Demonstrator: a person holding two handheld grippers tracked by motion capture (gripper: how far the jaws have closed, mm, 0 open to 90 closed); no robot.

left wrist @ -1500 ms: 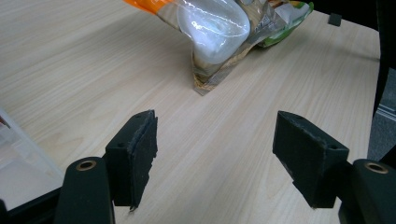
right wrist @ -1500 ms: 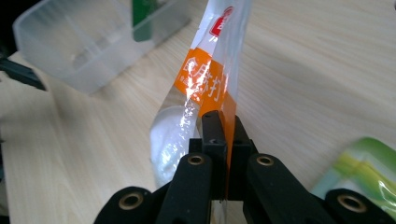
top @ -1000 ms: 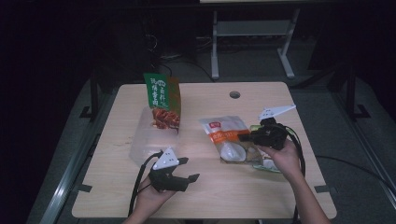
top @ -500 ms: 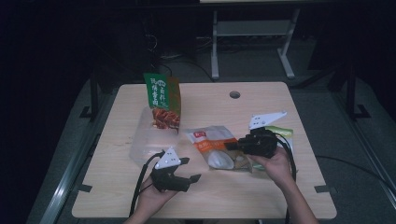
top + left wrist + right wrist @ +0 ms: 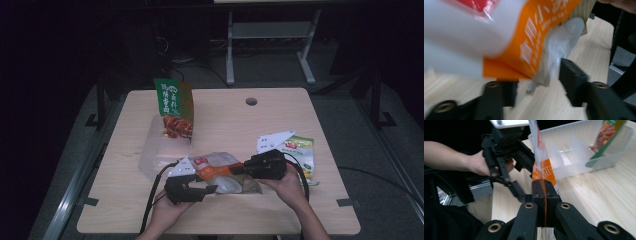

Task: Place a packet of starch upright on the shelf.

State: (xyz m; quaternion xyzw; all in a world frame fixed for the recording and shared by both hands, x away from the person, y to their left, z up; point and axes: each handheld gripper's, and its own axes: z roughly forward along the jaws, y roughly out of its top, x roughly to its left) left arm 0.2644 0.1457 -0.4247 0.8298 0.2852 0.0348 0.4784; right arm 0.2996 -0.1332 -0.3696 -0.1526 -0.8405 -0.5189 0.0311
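A white and orange food packet (image 5: 216,169) hangs just above the table's front middle, with my right gripper (image 5: 238,171) shut on its orange edge. In the right gripper view the black jaws (image 5: 544,188) pinch the thin packet (image 5: 543,170), which stands on edge. My left gripper (image 5: 207,189) sits to the left, its jaws pointing at the packet. In the left gripper view the packet's lower orange corner (image 5: 536,42) hangs between my half-open jaws (image 5: 537,85). They have just been closing and the pads do not press on it.
A clear divided plastic bin (image 5: 152,155) stands left of centre, with an upright green snack bag (image 5: 174,106) in it. A green and yellow packet (image 5: 301,150) lies at the right. A round cable hole (image 5: 251,101) marks the tabletop's far side.
My right gripper has carried the packet leftward across the table to the left gripper's jaws. The left hand has stayed in place.
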